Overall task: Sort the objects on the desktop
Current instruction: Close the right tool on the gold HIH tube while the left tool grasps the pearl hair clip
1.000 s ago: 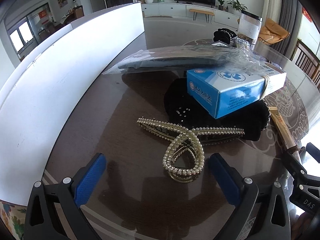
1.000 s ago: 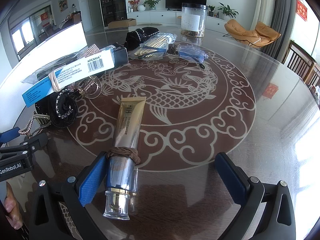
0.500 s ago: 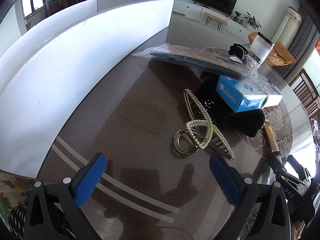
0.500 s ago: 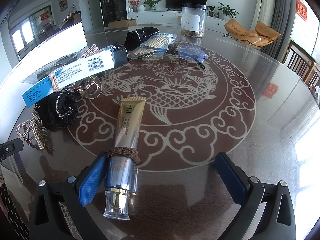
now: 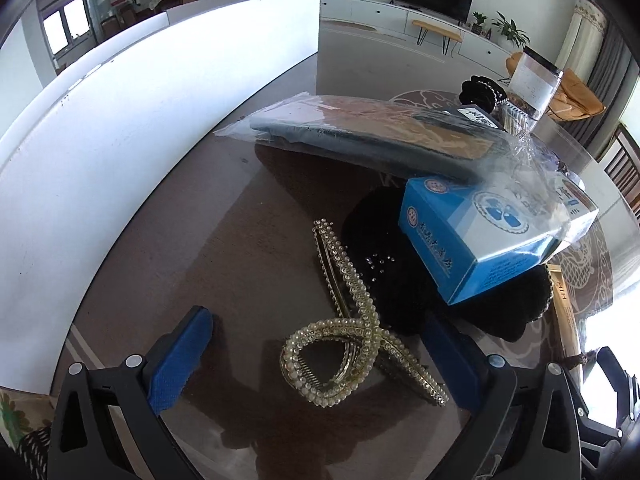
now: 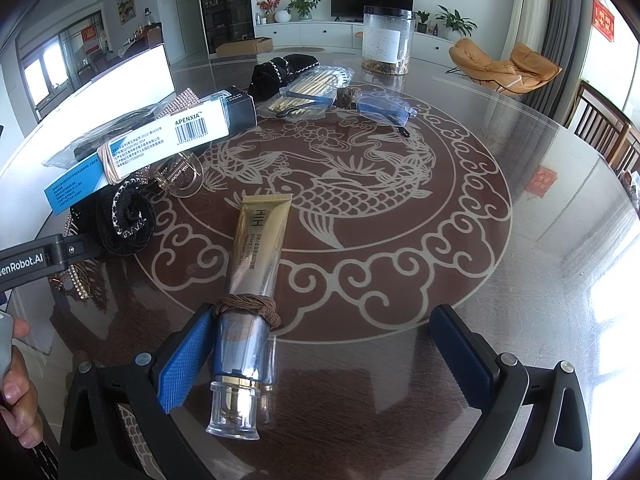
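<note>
A pearl-studded gold hair claw (image 5: 352, 344) lies on the dark glass table, its looped end between the fingers of my open left gripper (image 5: 320, 360), touching neither pad. Behind it a blue-and-white box (image 5: 480, 236) rests on a black cloth item (image 5: 500, 304). In the right wrist view a gold cosmetic tube (image 6: 256, 264) with a brown hair tie (image 6: 248, 308) around it lies by the left pad (image 6: 184, 364) of my open right gripper (image 6: 324, 356). The left gripper's body (image 6: 36, 260) shows at the left edge, partly hiding the hair claw (image 6: 80, 284).
A white panel (image 5: 120, 128) walls the table's left side. A plastic-wrapped dark bundle (image 5: 360, 136) lies behind the box. Farther off stand a clear jar (image 6: 386, 40), a black beaded pouch (image 6: 280, 72), bagged gold sticks (image 6: 316, 84) and blue glasses (image 6: 384, 108). A hand (image 6: 16, 392) holds the left handle.
The left gripper swung away and back toward the hair claw, which now lies turned with its loop between the fingers. The right gripper and the tube have not moved.
</note>
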`<action>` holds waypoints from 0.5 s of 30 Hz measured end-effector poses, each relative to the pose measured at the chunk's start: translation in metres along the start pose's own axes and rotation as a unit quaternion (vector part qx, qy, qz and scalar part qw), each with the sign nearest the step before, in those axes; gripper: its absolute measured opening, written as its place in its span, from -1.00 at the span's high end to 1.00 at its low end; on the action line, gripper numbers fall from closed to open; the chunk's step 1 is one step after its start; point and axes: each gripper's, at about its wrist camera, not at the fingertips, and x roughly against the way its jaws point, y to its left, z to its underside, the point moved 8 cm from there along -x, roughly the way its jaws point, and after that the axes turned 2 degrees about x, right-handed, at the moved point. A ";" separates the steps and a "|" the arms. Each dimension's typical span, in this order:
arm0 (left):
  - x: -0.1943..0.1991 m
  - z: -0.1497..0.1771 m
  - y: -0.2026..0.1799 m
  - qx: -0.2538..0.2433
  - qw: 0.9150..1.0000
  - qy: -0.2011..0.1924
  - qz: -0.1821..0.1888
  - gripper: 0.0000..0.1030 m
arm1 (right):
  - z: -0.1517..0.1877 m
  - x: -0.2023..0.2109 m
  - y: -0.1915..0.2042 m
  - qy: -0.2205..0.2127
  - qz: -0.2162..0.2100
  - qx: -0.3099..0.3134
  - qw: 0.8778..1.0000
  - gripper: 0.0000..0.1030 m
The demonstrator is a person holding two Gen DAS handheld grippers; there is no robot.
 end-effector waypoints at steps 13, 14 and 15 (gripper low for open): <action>0.004 0.008 0.010 -0.034 0.999 -0.012 0.000 -1.00 | 0.000 0.000 0.000 0.000 0.000 0.000 1.000 -1.00; 0.004 0.009 0.010 -0.035 0.999 -0.014 0.001 -1.00 | 0.000 0.000 0.000 0.000 0.000 0.000 1.000 -1.00; 0.004 0.009 0.011 -0.036 0.999 -0.015 0.002 -1.00 | 0.000 0.000 0.000 0.000 0.000 0.000 1.000 -1.00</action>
